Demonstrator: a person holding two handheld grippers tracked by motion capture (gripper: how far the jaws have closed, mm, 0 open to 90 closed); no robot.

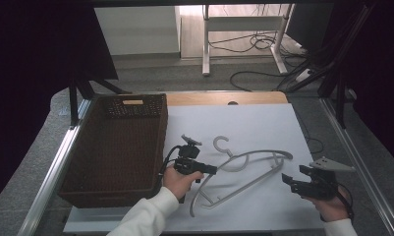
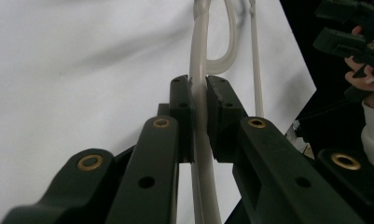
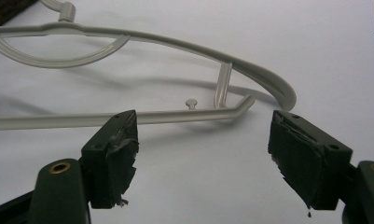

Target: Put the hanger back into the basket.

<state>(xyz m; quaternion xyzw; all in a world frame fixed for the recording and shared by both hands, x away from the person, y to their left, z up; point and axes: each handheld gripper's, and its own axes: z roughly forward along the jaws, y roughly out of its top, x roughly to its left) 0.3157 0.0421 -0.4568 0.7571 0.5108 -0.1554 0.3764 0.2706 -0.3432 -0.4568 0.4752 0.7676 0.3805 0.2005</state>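
Note:
A pale grey plastic clothes hanger (image 1: 253, 156) lies across the white sheet with its hook pointing toward the basket. My left gripper (image 1: 209, 169) is shut on the hanger's left arm. In the left gripper view both pads of that gripper (image 2: 199, 88) press on the thin bar of the hanger (image 2: 199, 51). My right gripper (image 1: 293, 175) is open just off the hanger's right end. In the right gripper view its jaws (image 3: 203, 135) stand wide apart with nothing between them, and the hanger (image 3: 175, 44) lies beyond them casting a shadow.
A dark brown woven basket (image 1: 117, 147) stands at the left of the table, close to my left hand. The white sheet (image 1: 263, 123) covers the table, with a wooden strip at its far edge. Metal rails run along both sides.

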